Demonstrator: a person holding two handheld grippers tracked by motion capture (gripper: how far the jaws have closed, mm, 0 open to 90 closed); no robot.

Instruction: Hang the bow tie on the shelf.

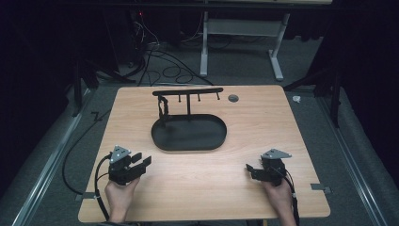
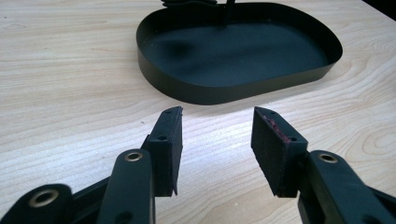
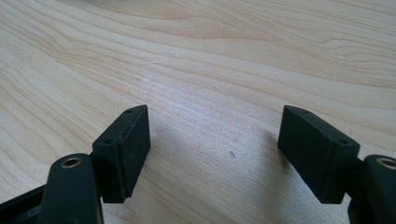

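Note:
A black oval tray (image 1: 160, 139) lies at the middle of the wooden table, with a black T-shaped hook stand (image 1: 188, 92) rising from its back. A dark strap-like item (image 1: 163, 110) hangs from the stand's left hook. My left gripper (image 1: 142, 161) rests at the near left, open and empty, pointing toward the tray. In the left gripper view the tray (image 2: 196, 91) lies just beyond my left gripper (image 2: 217, 119). Near the front right my right gripper (image 1: 250, 170) is open and empty. In the right gripper view my right gripper (image 3: 215, 119) hovers over bare wood.
A round grommet hole (image 1: 233, 98) sits near the table's back edge. Bare tabletop (image 1: 202, 179) stretches between the two grippers. Behind the table are cables (image 1: 160, 66) on the floor and a white desk frame (image 1: 240, 42).

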